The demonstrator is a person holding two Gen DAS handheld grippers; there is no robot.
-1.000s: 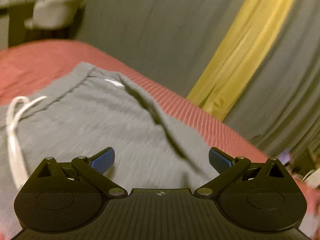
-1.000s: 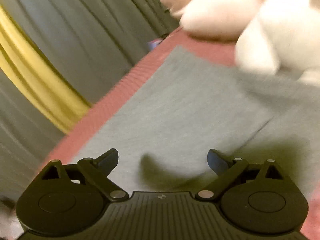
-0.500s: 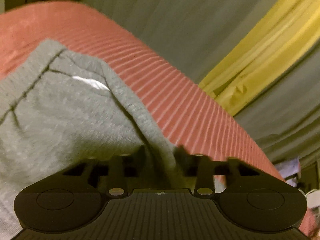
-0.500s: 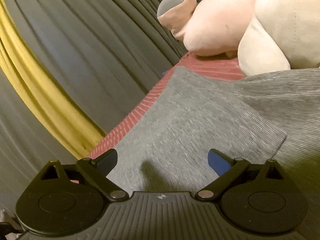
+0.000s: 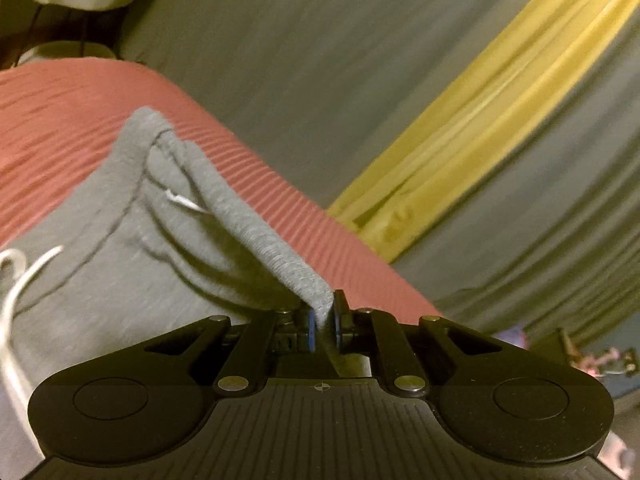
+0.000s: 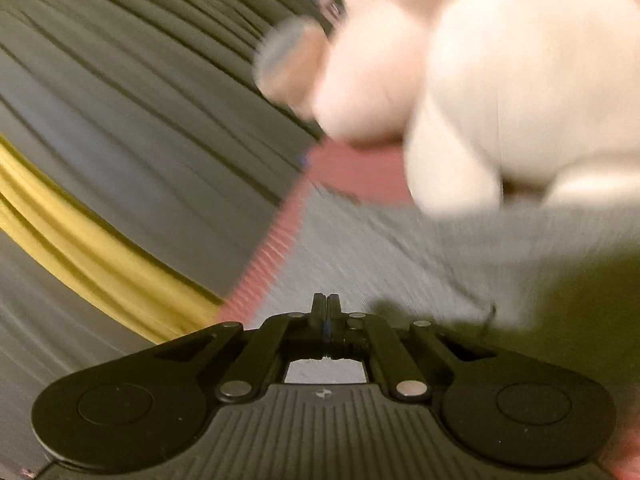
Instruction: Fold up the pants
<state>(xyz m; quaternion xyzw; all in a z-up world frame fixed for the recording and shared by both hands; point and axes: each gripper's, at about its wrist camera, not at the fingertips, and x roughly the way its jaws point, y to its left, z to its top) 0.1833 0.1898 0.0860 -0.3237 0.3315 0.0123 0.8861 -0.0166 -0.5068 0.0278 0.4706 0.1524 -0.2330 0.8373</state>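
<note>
Grey sweatpants (image 5: 120,280) lie on a red ribbed bed cover (image 5: 60,112), with a white drawstring (image 5: 12,280) at the left. My left gripper (image 5: 323,316) is shut on the pants' side edge, and a taut ridge of grey cloth rises from the waistband corner to its pads. In the right wrist view the grey pants (image 6: 380,248) are blurred. My right gripper (image 6: 326,312) is shut low over their left edge. No cloth shows between its tips, so I cannot tell whether it pinches any.
A large white and pink plush toy (image 6: 500,80) sits on the bed just beyond the pants. Grey curtains with a yellow strip (image 5: 460,128) hang past the bed's far edge. The yellow strip (image 6: 80,248) is also at the left in the right wrist view.
Both grippers went from wide open to shut. The left one closed on the pants' edge and lifted it off the bed. The right one moved closer to the plush toy.
</note>
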